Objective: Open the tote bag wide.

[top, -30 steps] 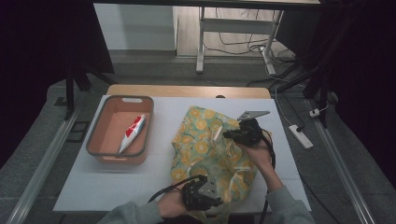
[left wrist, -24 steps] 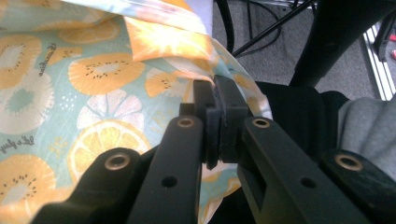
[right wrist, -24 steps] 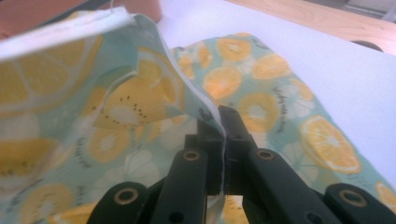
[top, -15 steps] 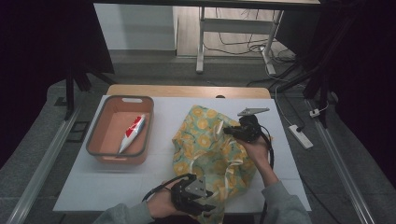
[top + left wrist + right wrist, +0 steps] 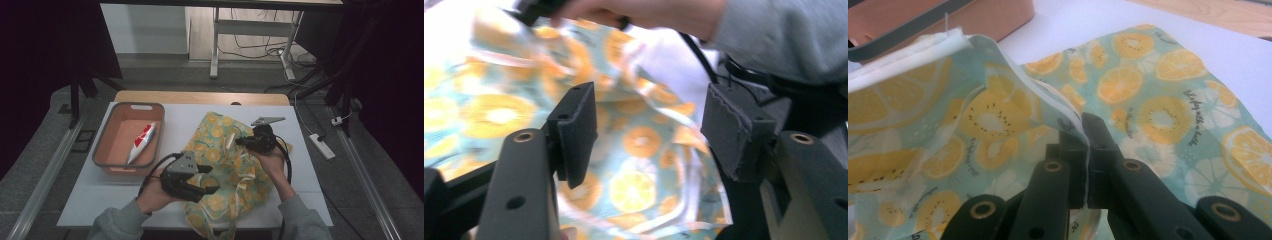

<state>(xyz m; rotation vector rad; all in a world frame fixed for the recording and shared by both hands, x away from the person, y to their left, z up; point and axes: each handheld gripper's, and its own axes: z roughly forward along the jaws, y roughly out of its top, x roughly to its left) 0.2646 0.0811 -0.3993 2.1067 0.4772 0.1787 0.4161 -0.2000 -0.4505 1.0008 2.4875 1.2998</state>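
Orange bin (image 5: 116,161) near table's (image 5: 90,200) left edge — tube (image 5: 140,143) lying inside. Power strip (image 5: 321,146) on floor off right edge — desk frame (image 5: 216,45) behind.

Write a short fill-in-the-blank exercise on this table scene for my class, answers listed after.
1. The right tongs are shut on the edge of the ____-printed bag.
2. The left tongs stand ____, nothing pinched.
3. The red-and-white tube lies inside the ____.

Answers: fruit; open; tray
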